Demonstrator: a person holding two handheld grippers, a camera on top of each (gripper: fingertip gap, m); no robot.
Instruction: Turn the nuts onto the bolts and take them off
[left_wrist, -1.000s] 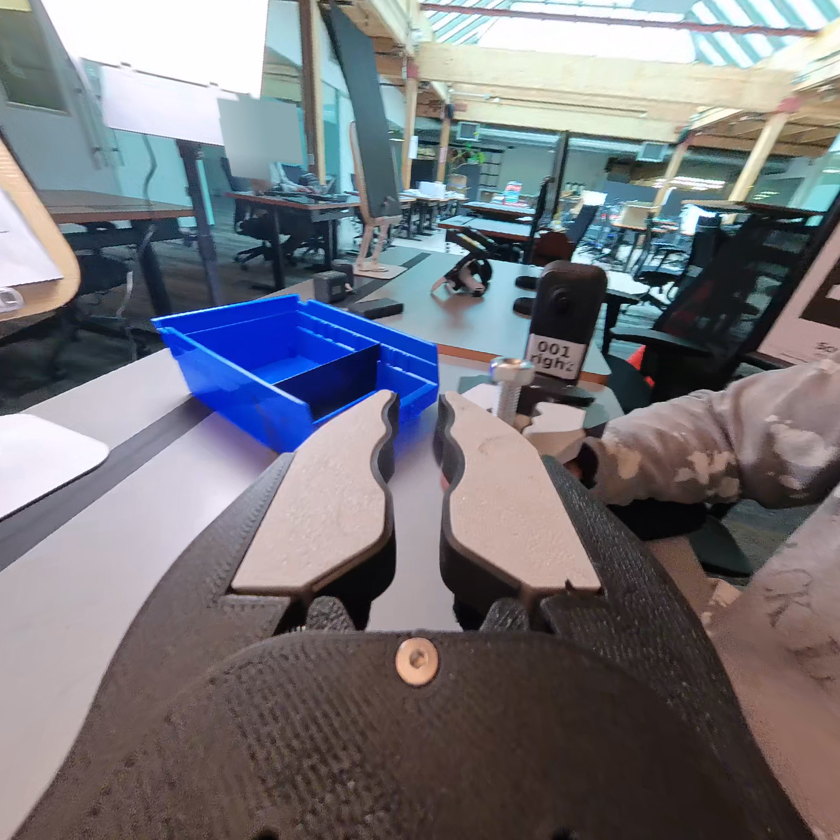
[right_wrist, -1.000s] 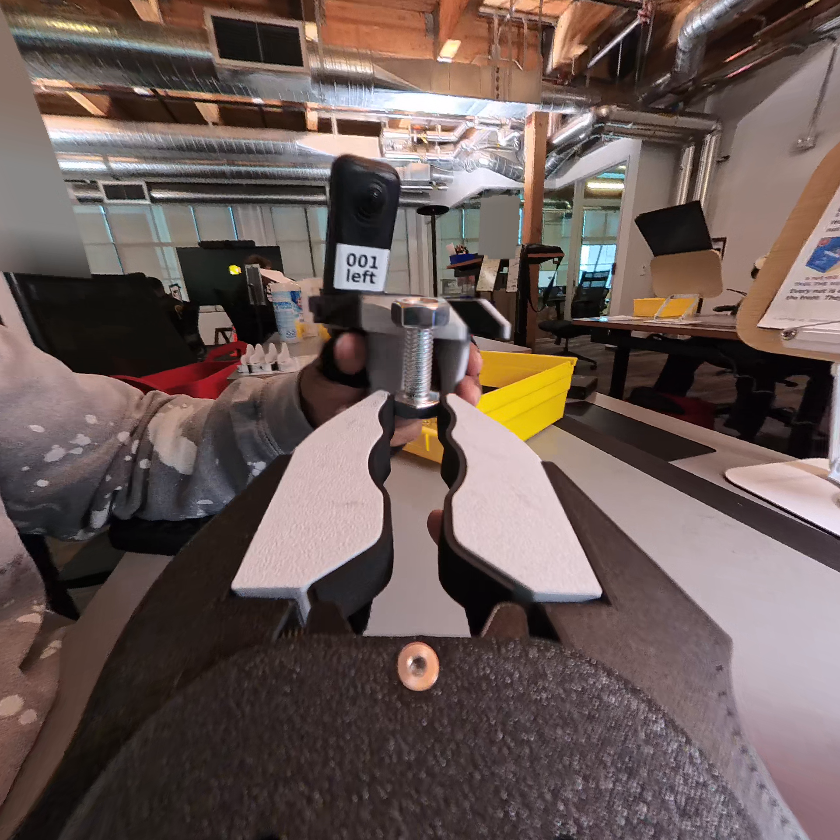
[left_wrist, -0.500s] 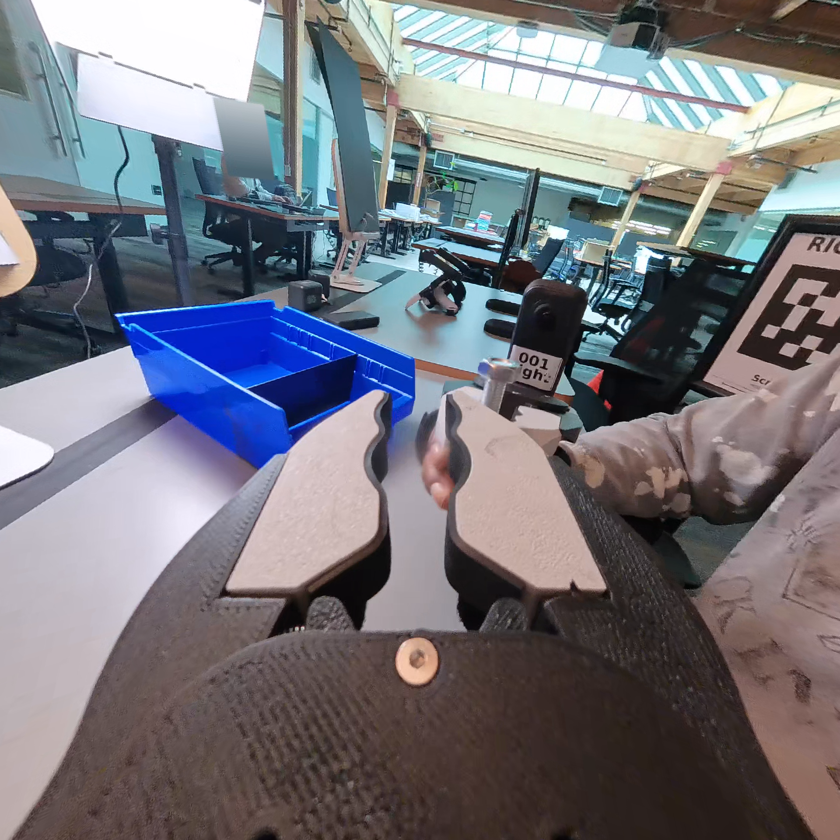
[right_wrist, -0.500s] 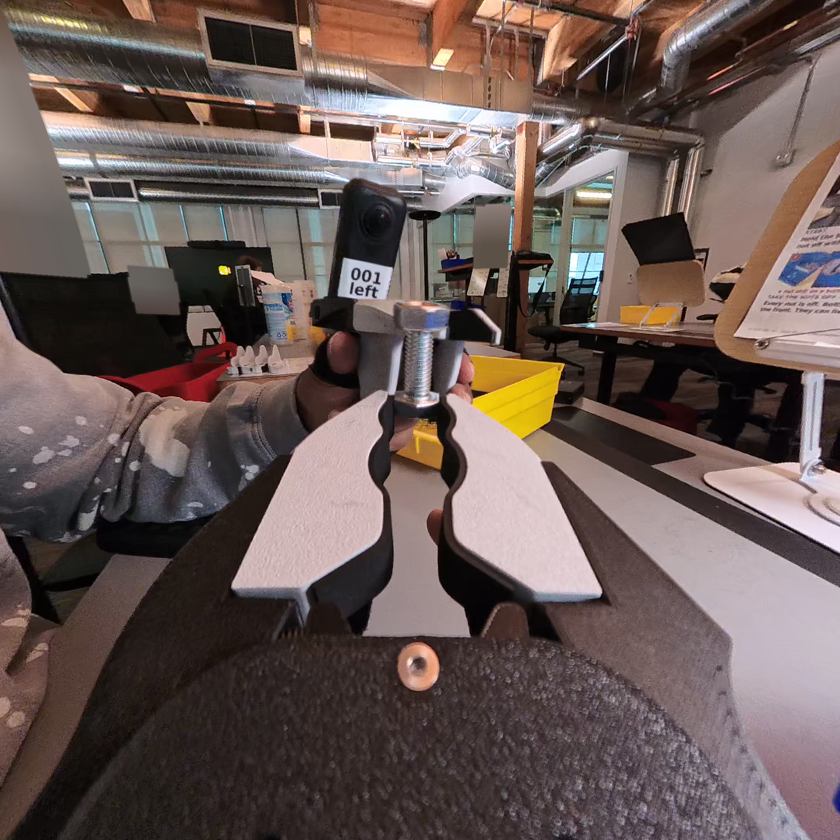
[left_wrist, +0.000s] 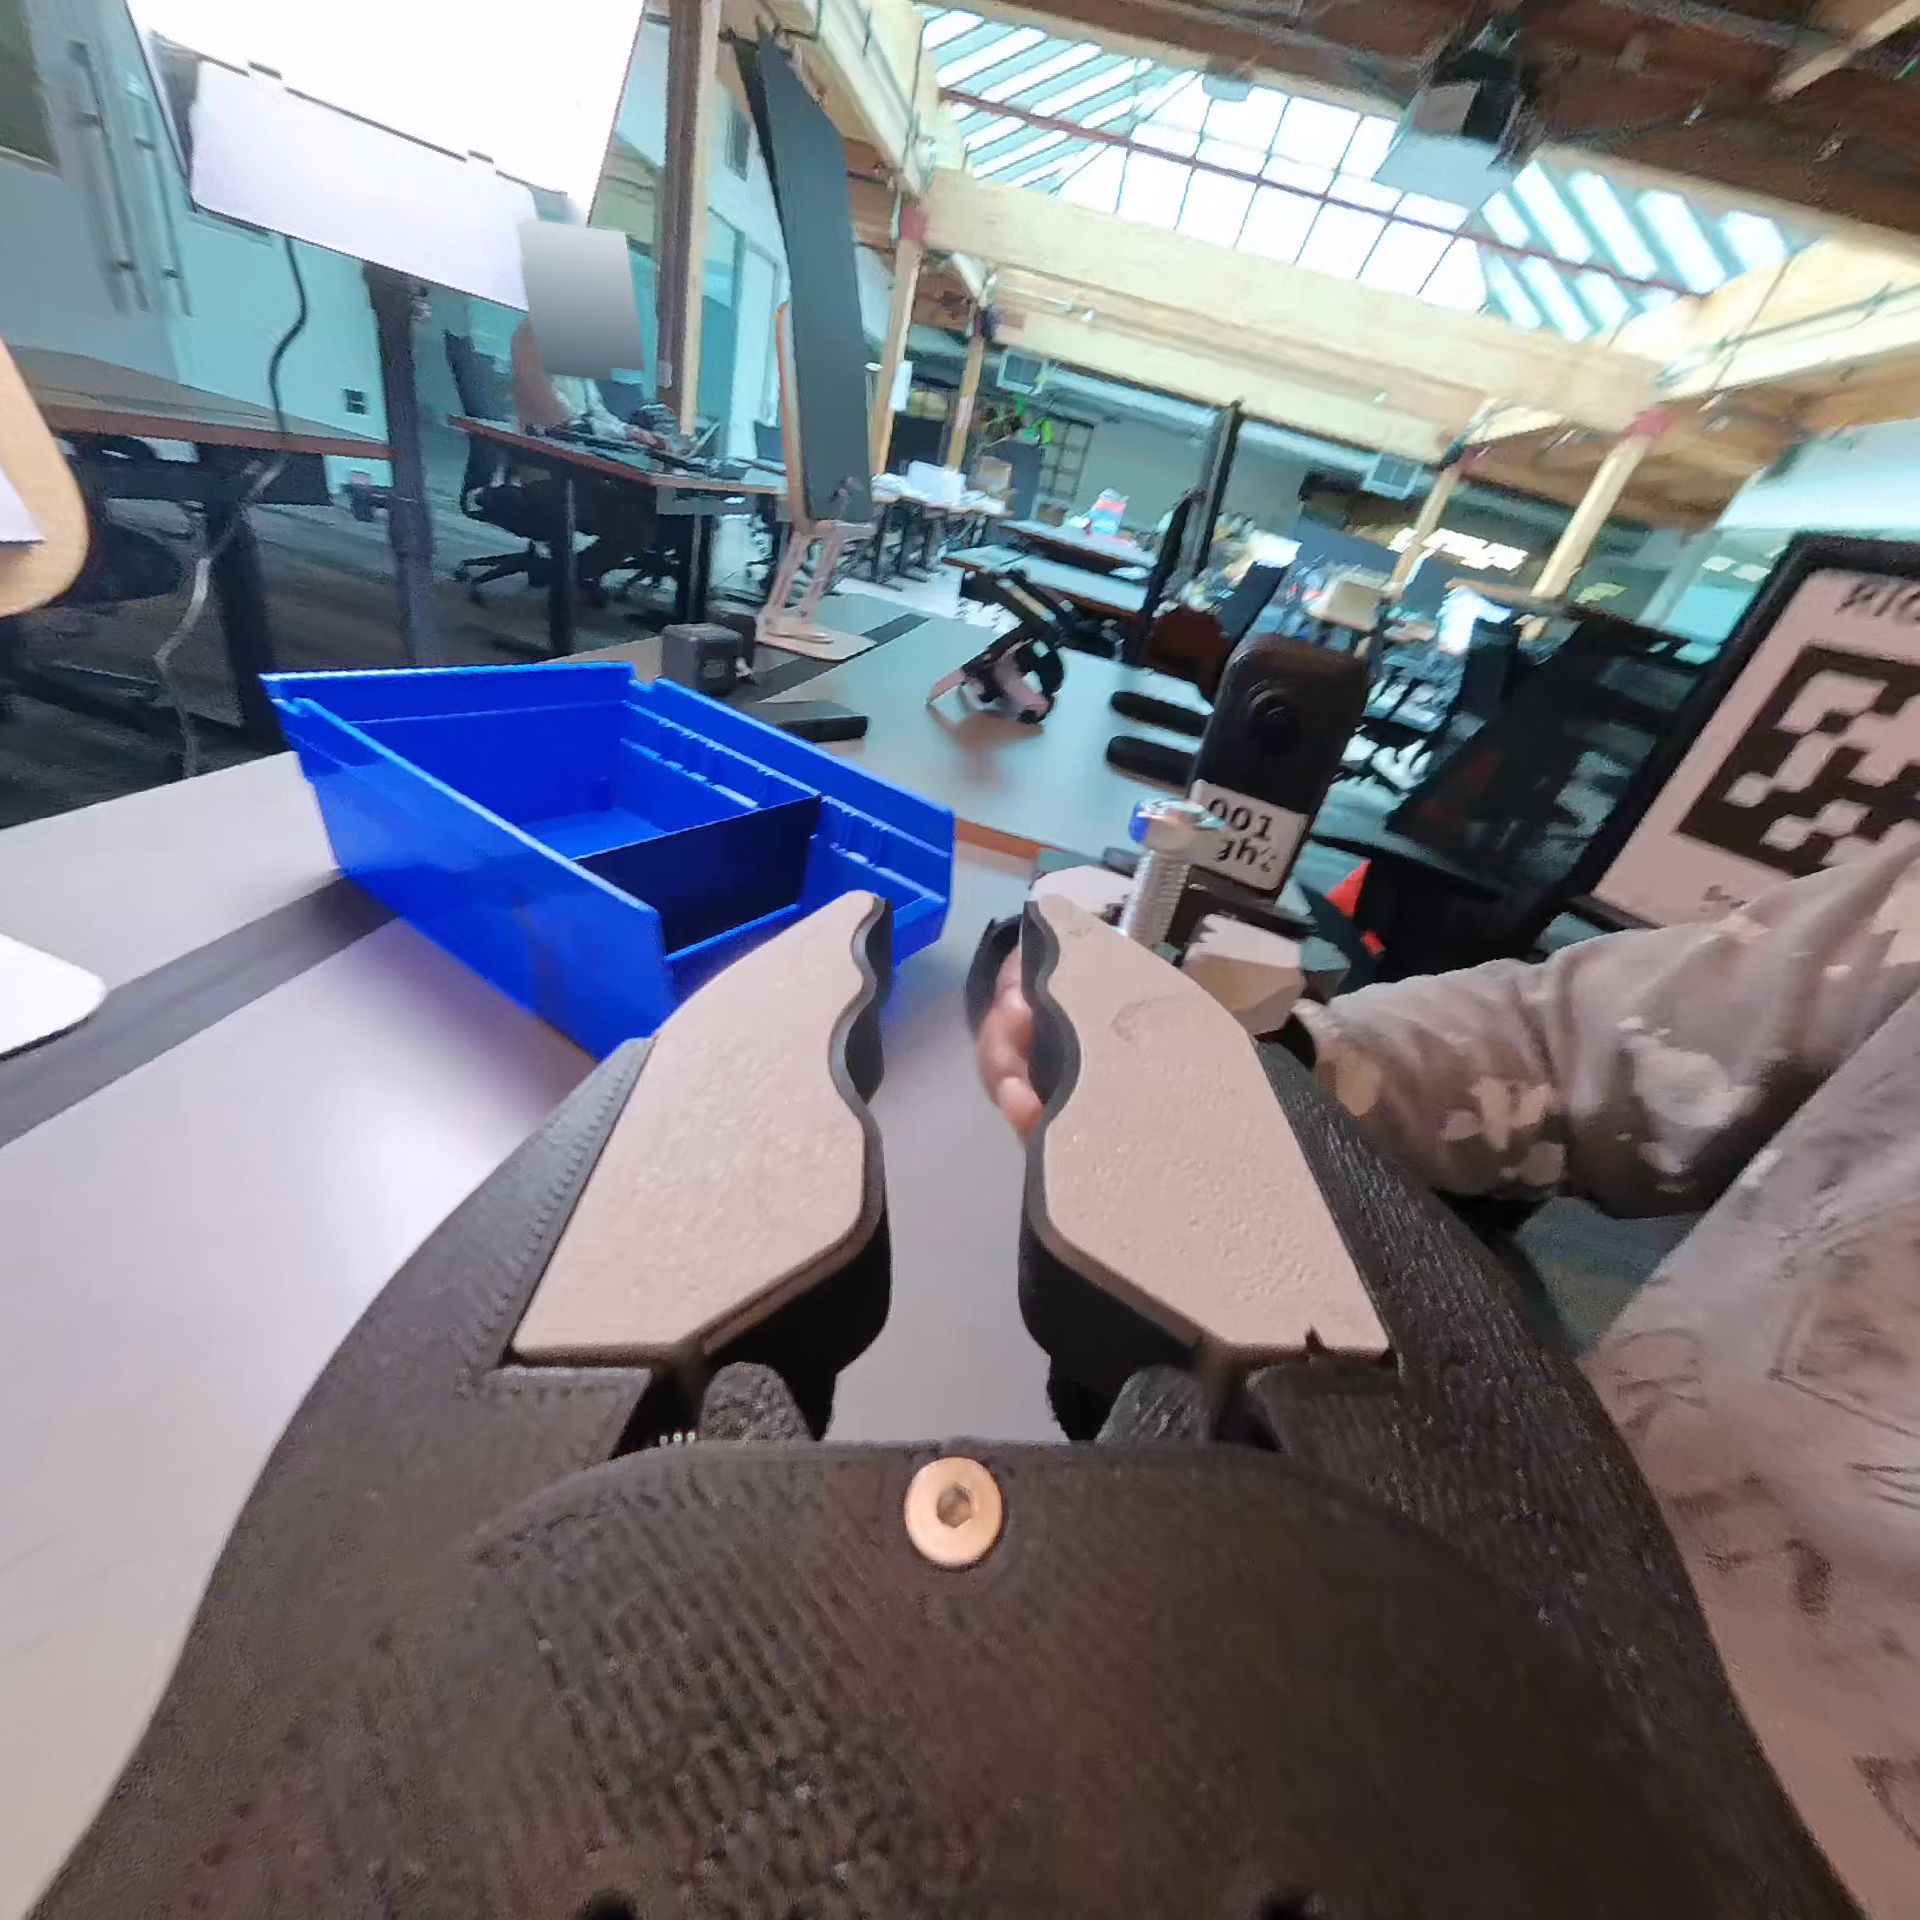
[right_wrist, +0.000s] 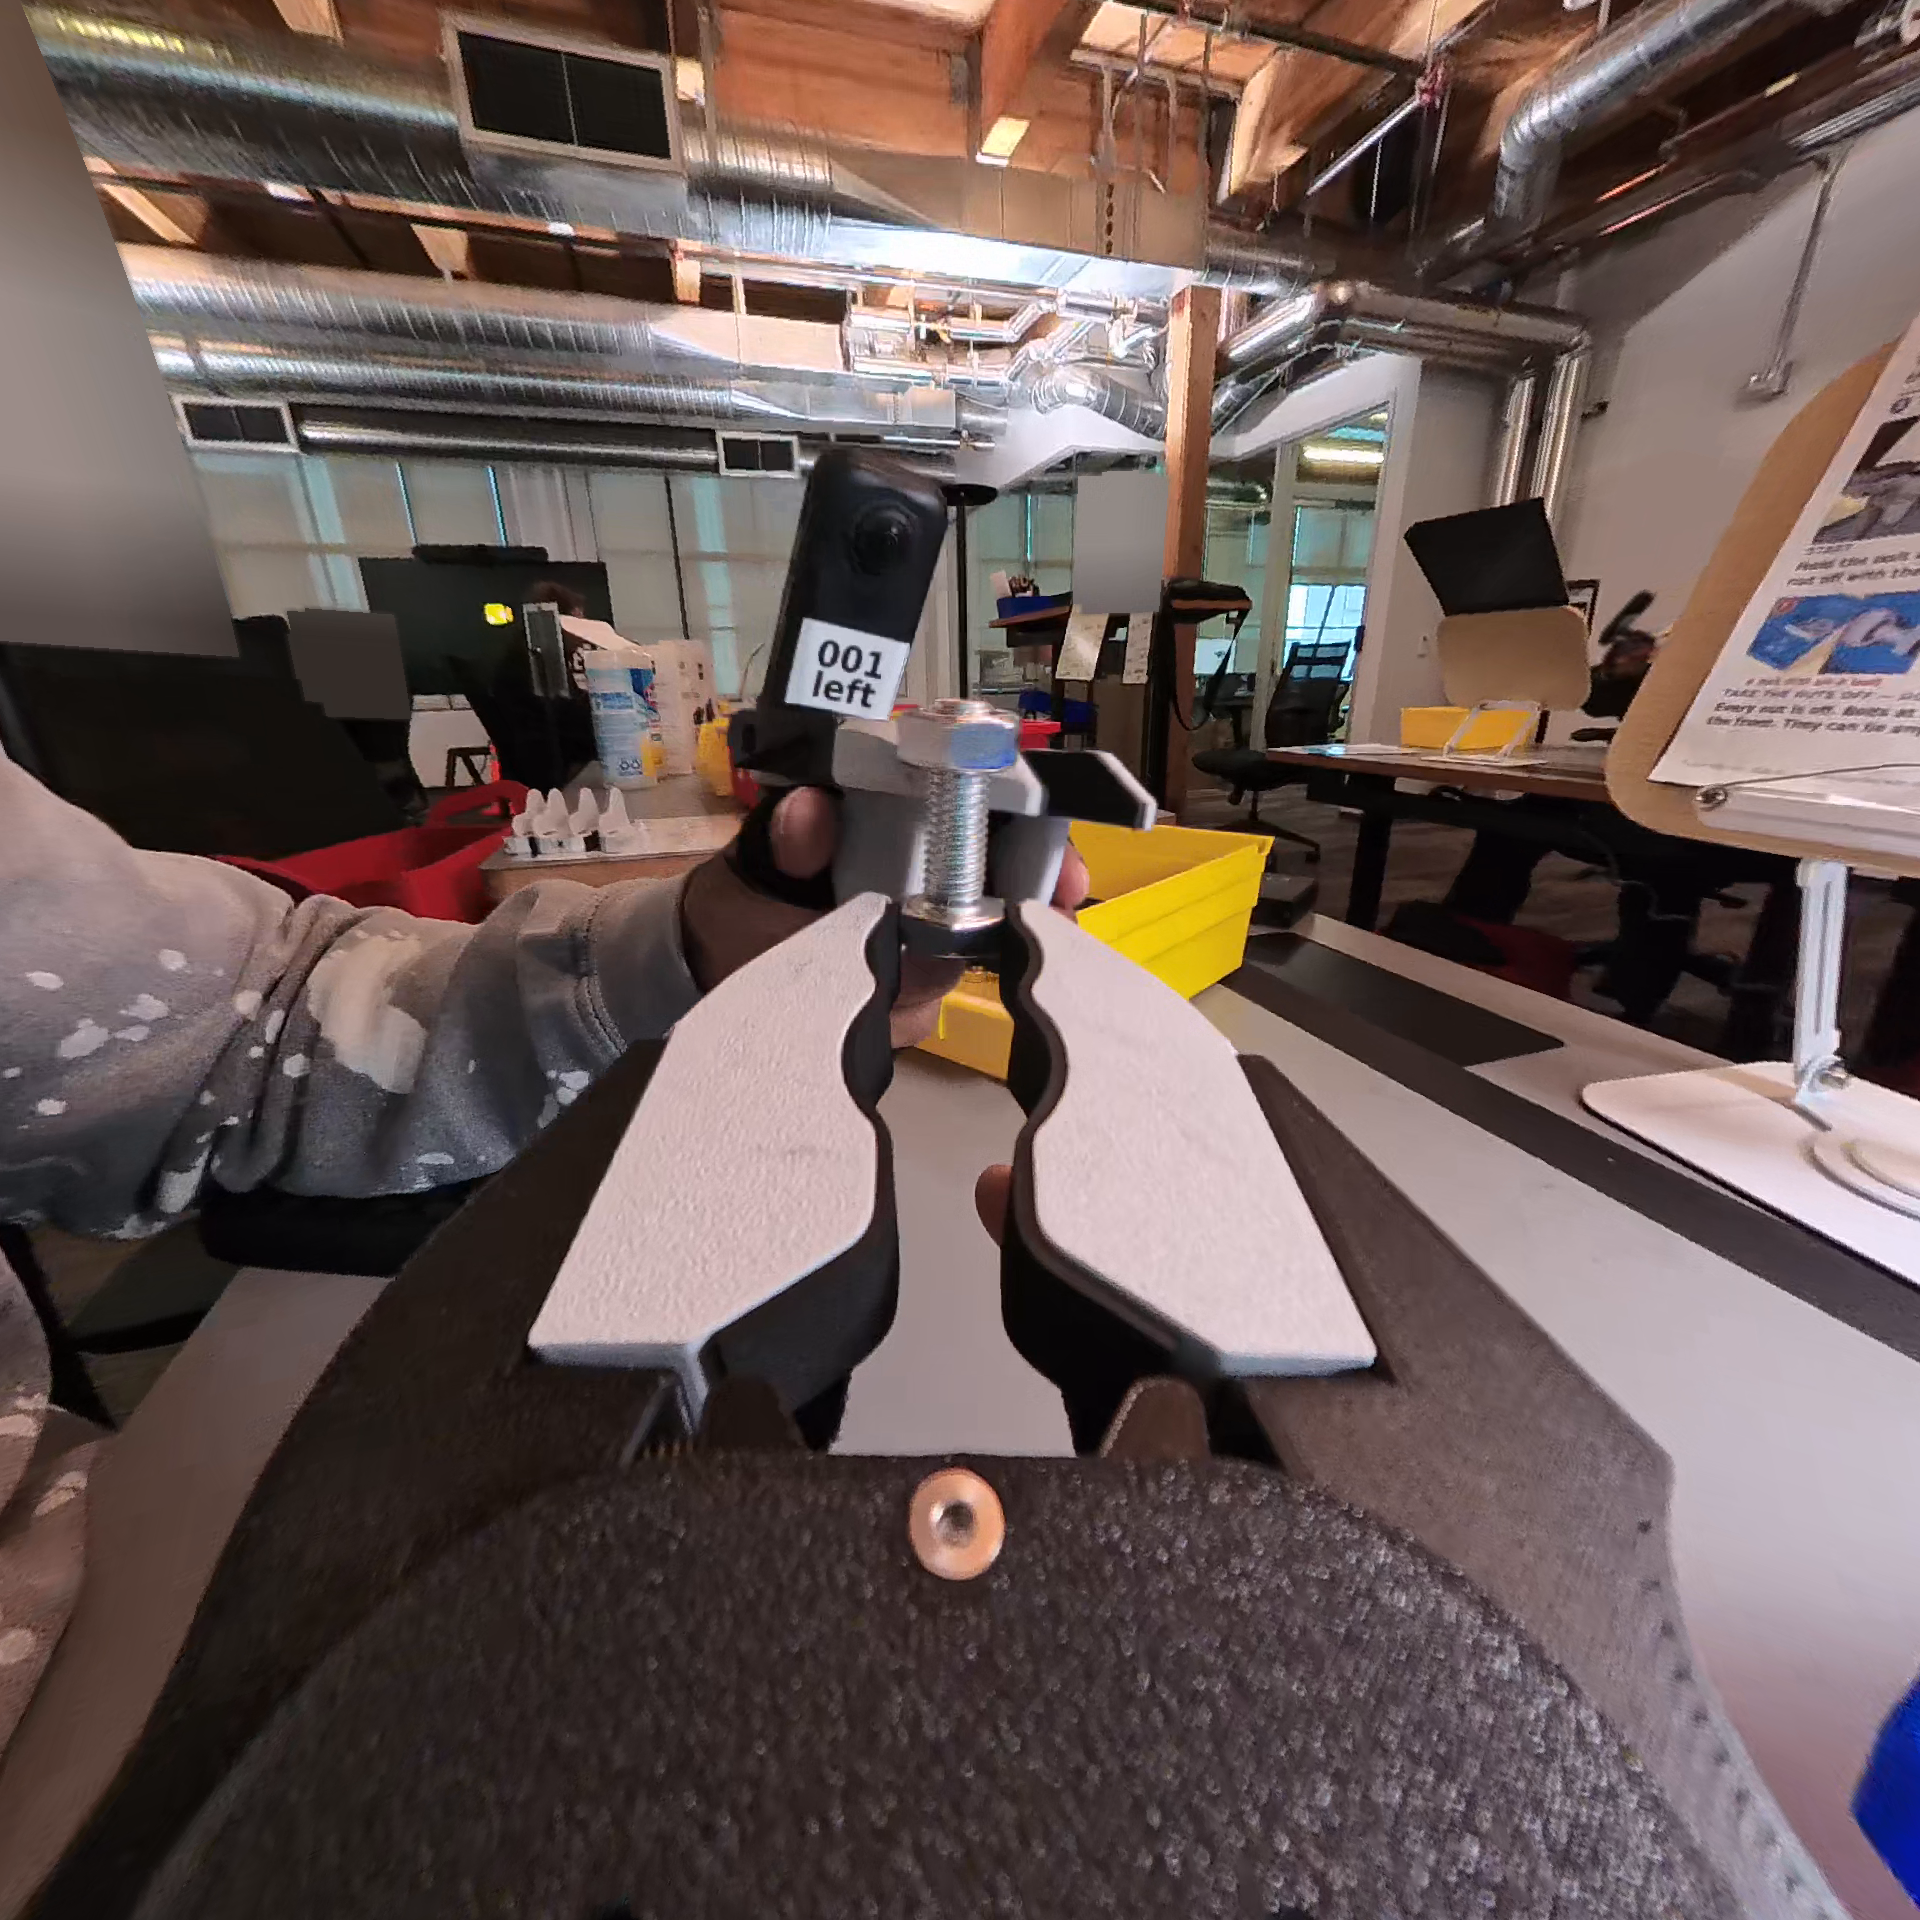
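Tilting further since a second ago, the bolt (right_wrist: 956, 831) stays pinched in the right gripper (right_wrist: 951, 935); the left gripper (left_wrist: 954, 925) gapes empty.

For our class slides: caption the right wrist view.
Right tool grips an upright silver threaded bolt by its lower end, yellow plastic bin behind.

My left gripper (left_wrist: 954, 940), pale textured finger pads on black ribbed shell, brass screw, my grey paint-flecked sleeve (left_wrist: 1621, 1049)
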